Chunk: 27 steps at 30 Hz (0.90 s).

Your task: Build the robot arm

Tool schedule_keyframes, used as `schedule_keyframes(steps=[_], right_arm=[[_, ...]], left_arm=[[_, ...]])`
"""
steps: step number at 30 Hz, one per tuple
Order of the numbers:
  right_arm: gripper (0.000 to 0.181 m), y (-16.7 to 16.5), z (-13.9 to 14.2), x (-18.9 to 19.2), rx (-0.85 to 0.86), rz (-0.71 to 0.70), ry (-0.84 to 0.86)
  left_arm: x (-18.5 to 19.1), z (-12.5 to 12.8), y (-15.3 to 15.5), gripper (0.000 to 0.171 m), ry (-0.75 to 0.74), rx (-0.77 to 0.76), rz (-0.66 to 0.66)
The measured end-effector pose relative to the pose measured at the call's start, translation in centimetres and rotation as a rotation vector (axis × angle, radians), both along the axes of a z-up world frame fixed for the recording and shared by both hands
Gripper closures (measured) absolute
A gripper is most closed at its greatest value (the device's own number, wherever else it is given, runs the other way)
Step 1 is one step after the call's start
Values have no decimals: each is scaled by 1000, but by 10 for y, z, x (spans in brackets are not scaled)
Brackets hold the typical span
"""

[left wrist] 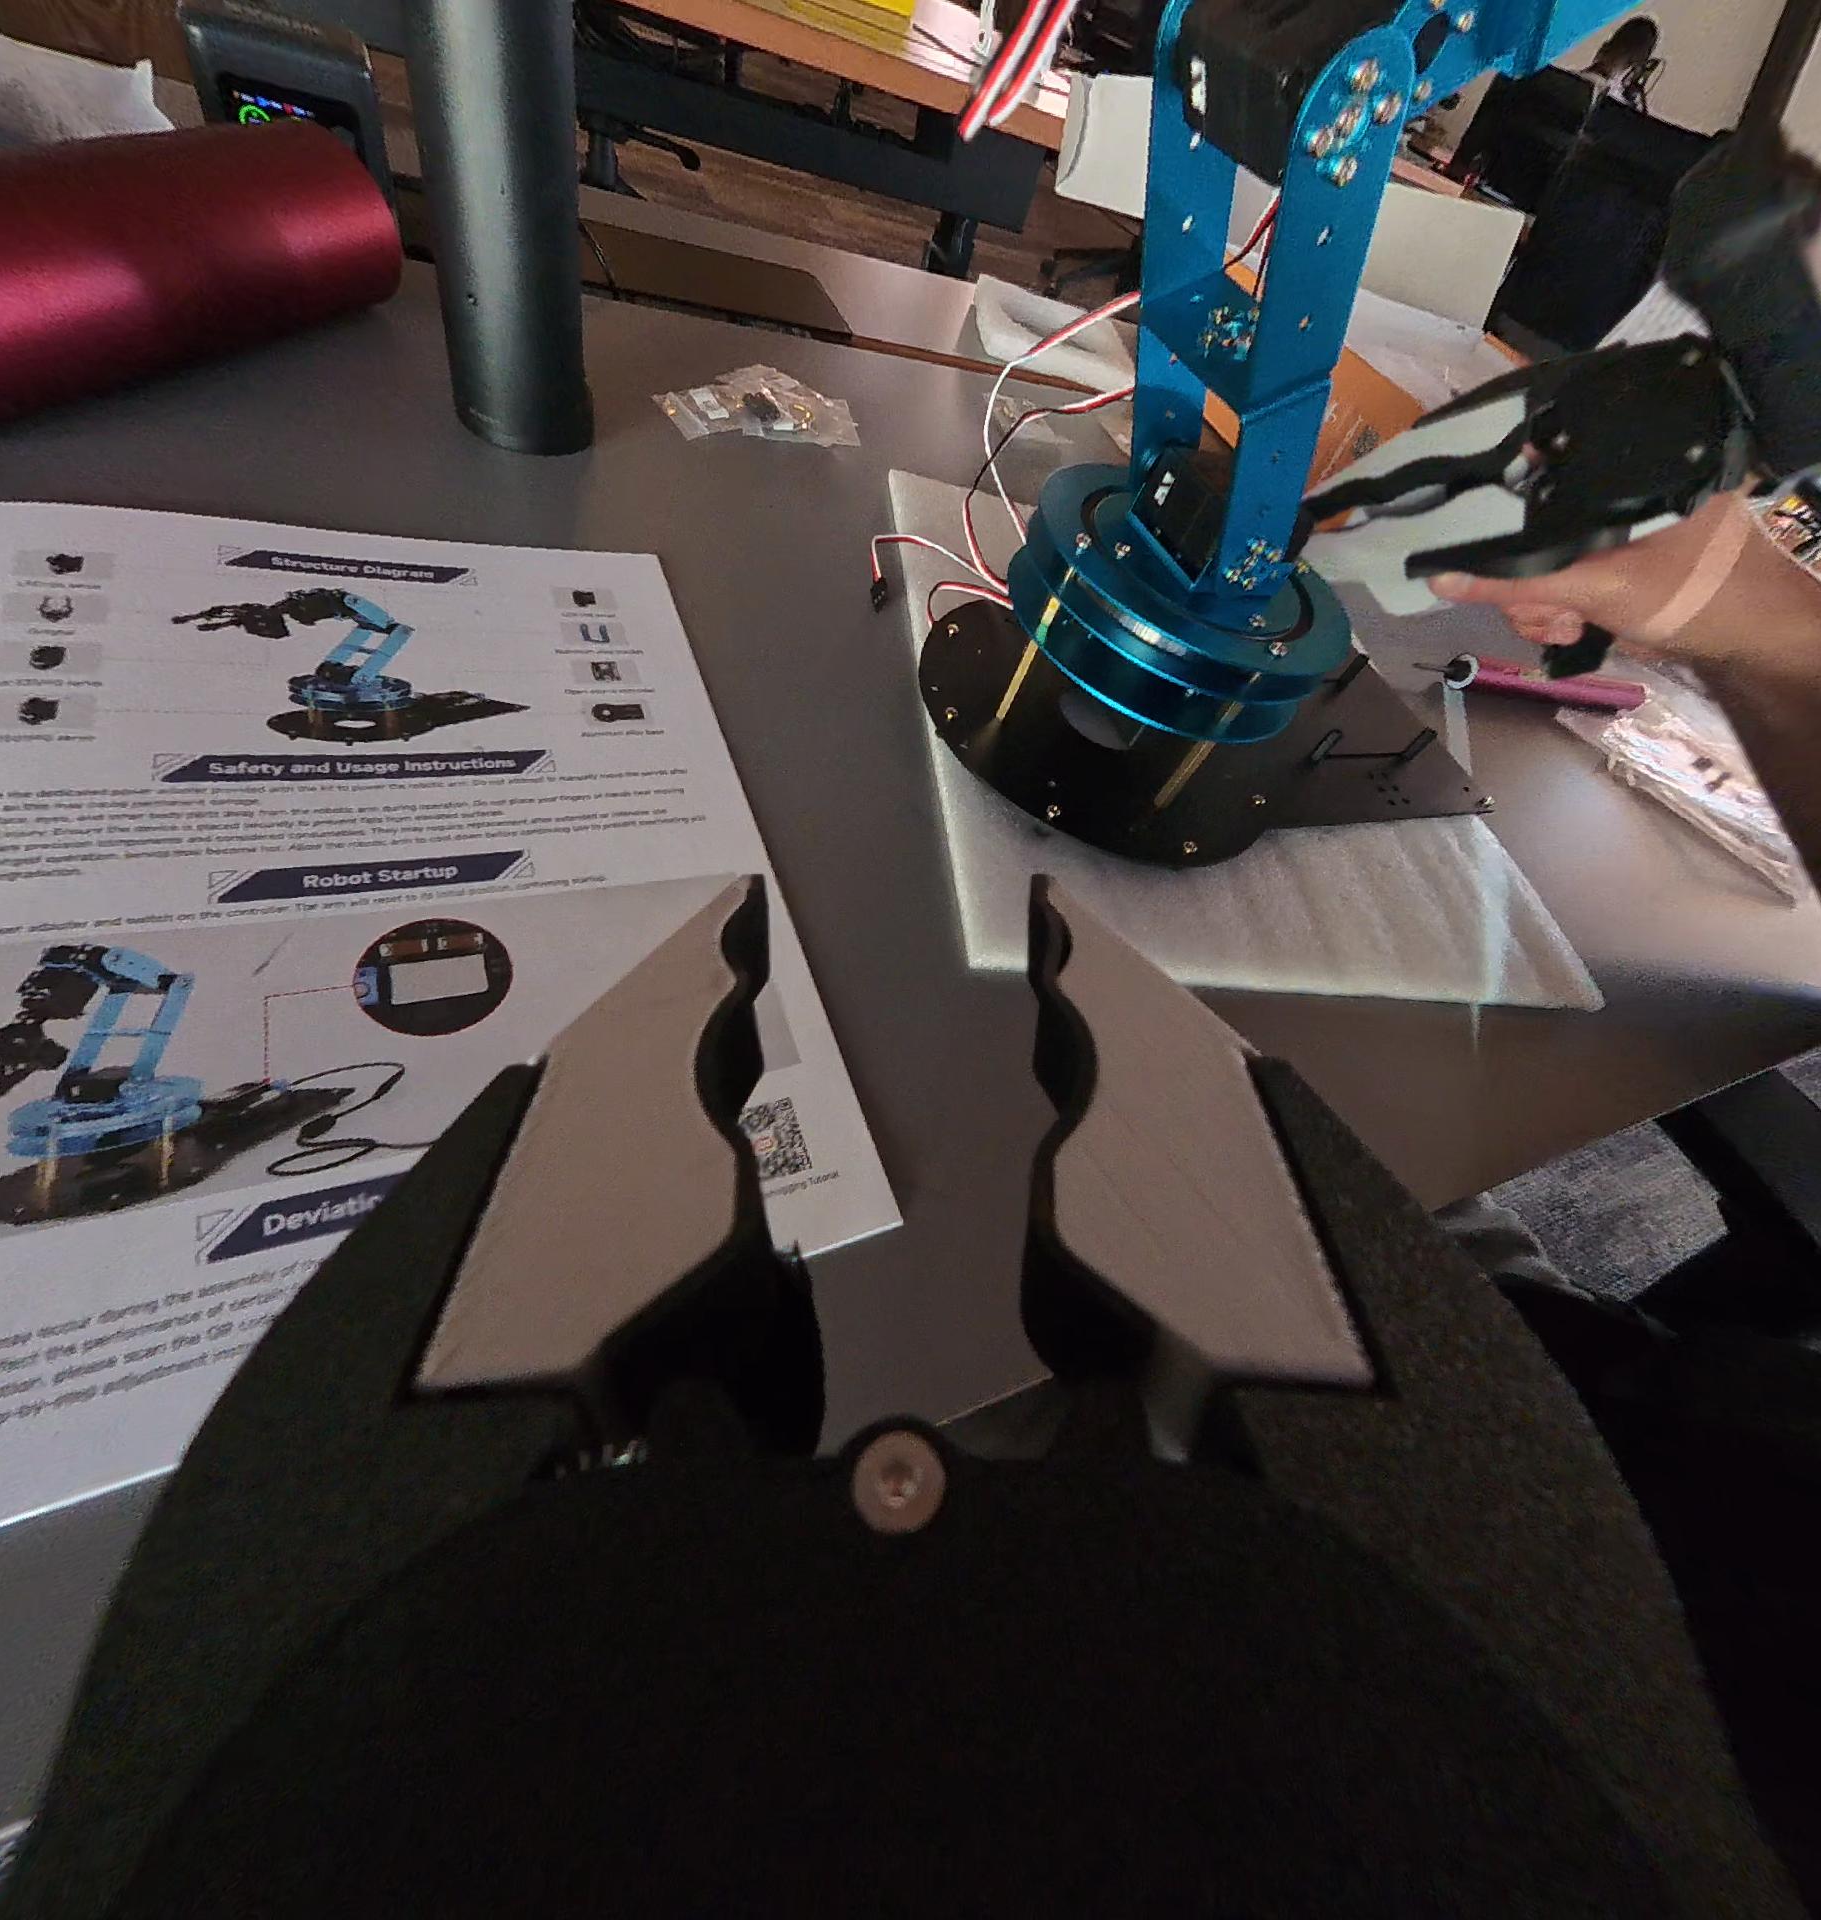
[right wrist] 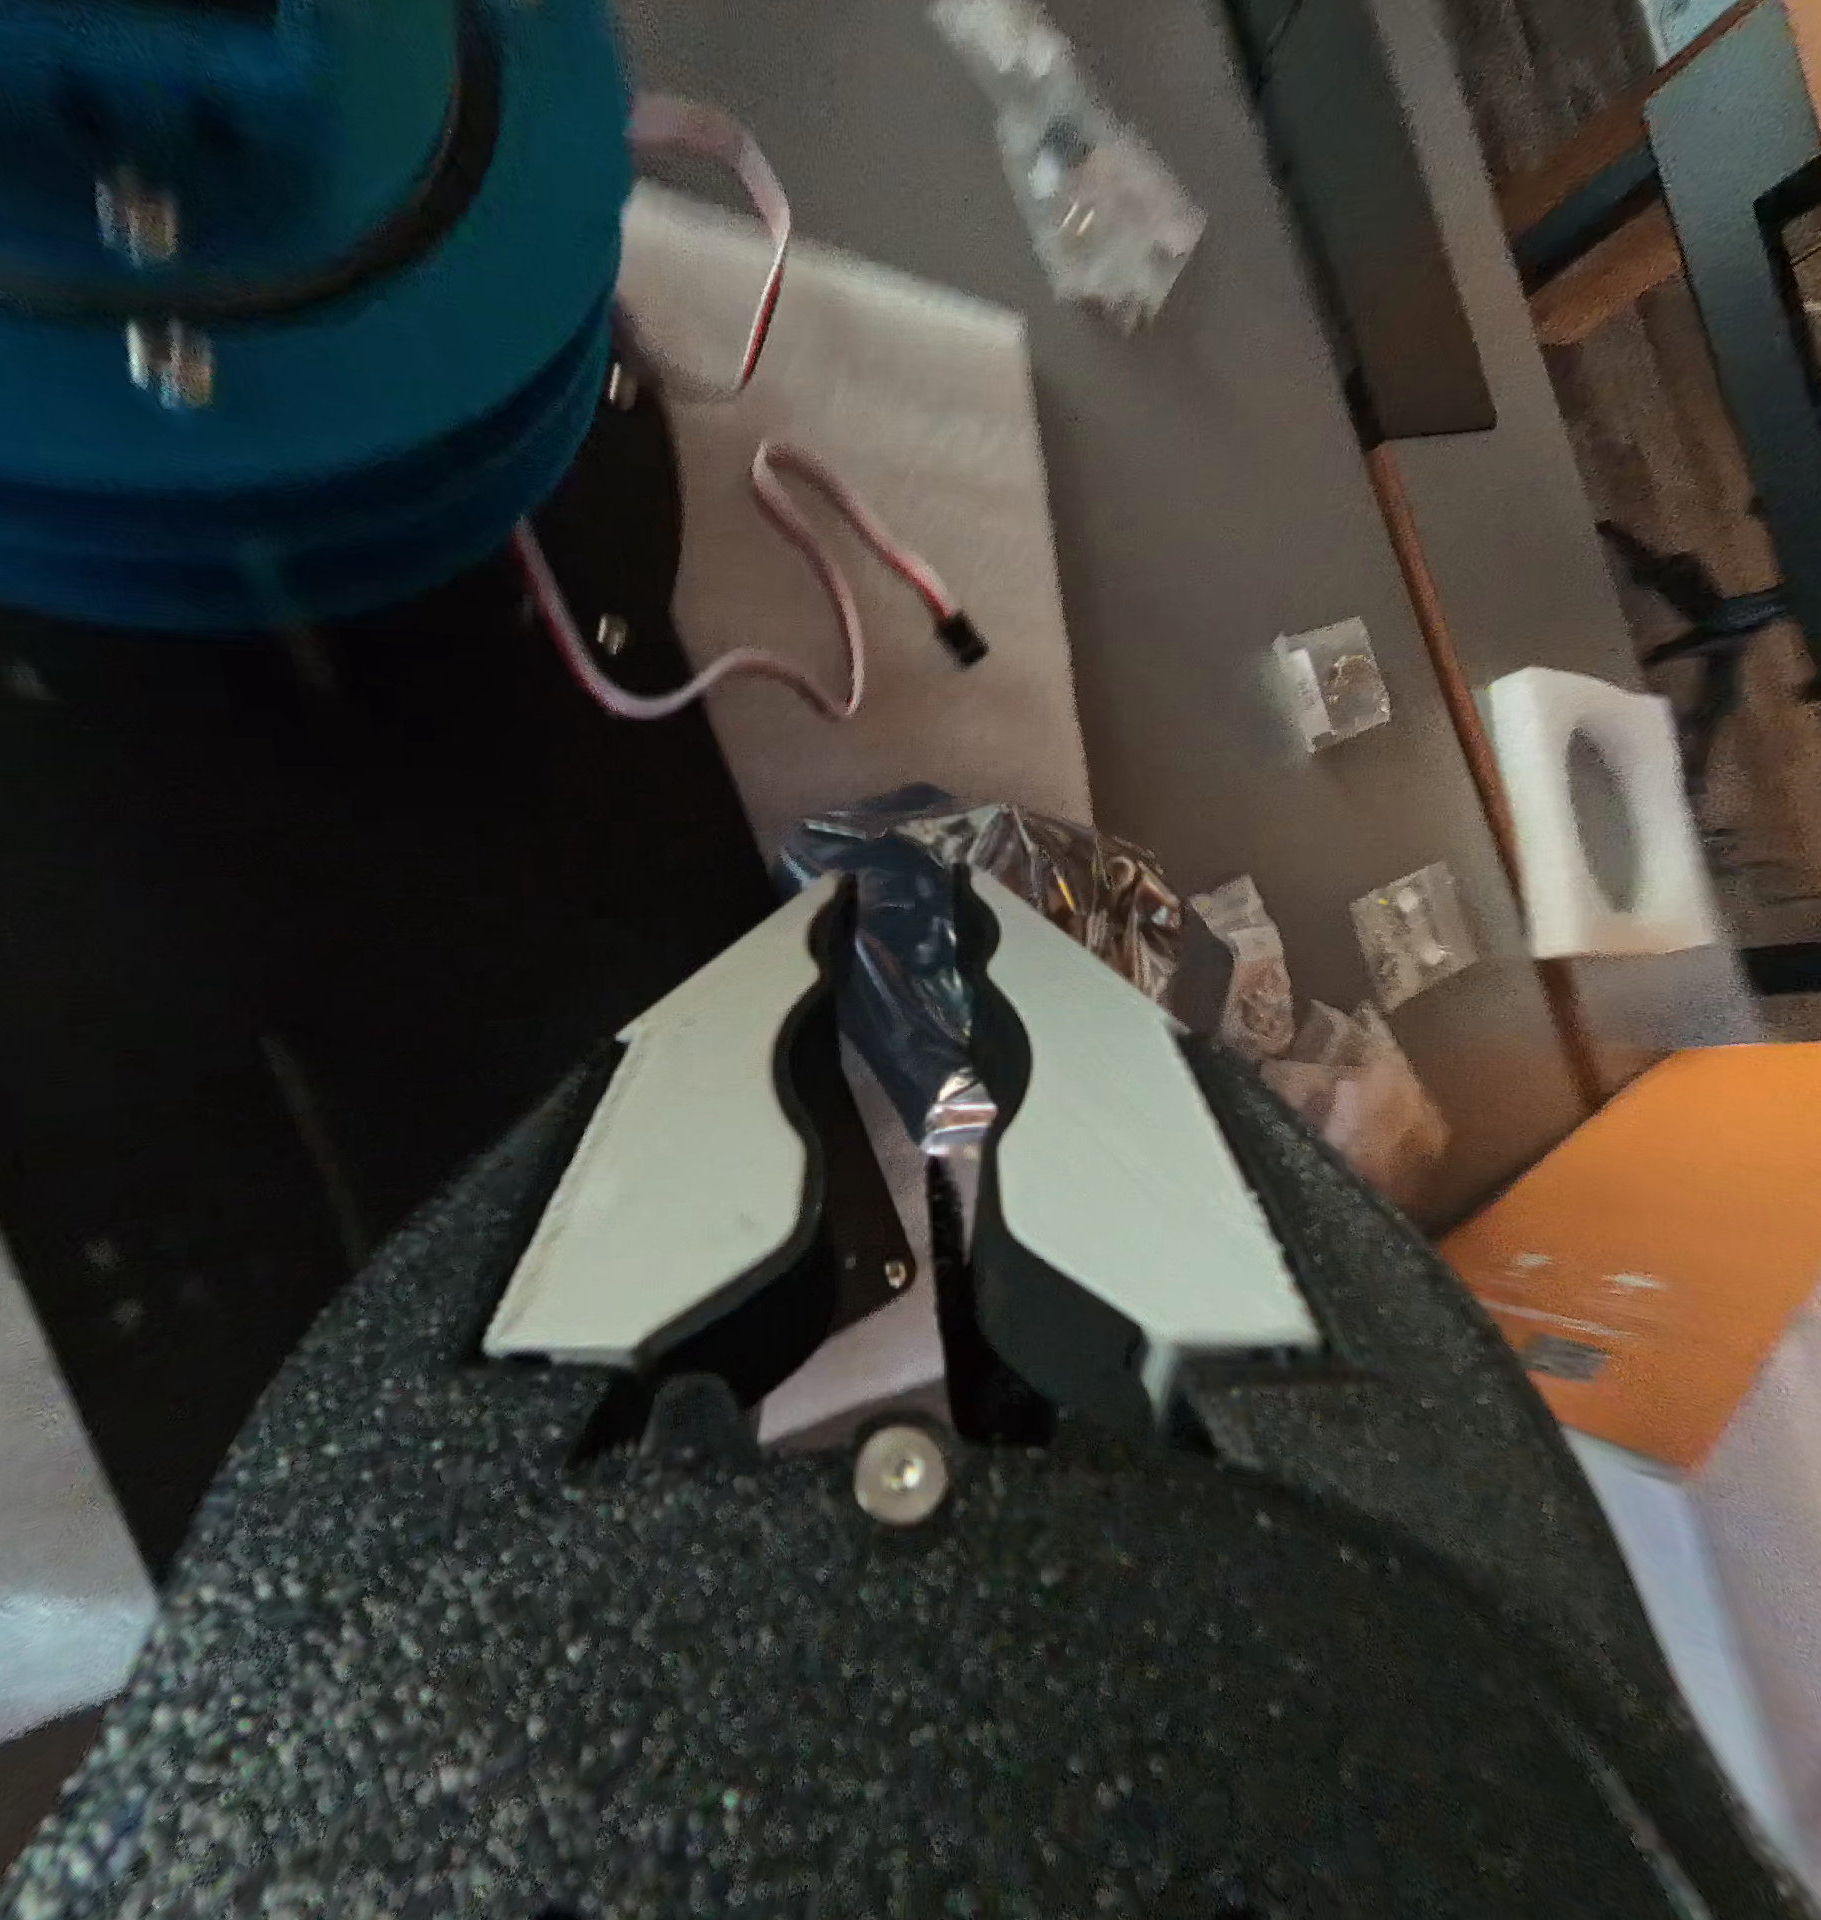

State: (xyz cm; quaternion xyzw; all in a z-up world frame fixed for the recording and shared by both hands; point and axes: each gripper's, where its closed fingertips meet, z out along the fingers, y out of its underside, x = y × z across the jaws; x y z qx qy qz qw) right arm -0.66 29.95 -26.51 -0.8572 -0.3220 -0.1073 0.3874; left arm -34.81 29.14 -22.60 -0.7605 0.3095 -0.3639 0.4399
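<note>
Hovering with its jaws wide apart and empty, the left gripper [left wrist: 895, 1039] hangs over the grey table [left wrist: 833, 582] beside the instruction sheet [left wrist: 314, 831], the blue kit arm [left wrist: 1238, 343] at two o'clock on white foam [left wrist: 1301, 914]. The right gripper [right wrist: 901, 883] is nearly closed on a crinkled silvery bag [right wrist: 916, 935]; blur hides the bag's contents, and the blue base [right wrist: 262, 312] at ten o'clock is cropped
</note>
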Motion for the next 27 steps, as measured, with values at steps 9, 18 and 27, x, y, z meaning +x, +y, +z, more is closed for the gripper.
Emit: schedule_keyframes(steps=[9,18,27], right_arm=[[154,37,17,5,-119,-67,566],[158,-33,54,67,235,-237,423],[162,-43,40,66,265,-253,456]], left_arm=[[25,5,10,122,-52,-59,-25],[13,-3,23,122,-25,-20,33],[6,-10,36,122,119,36,141]])
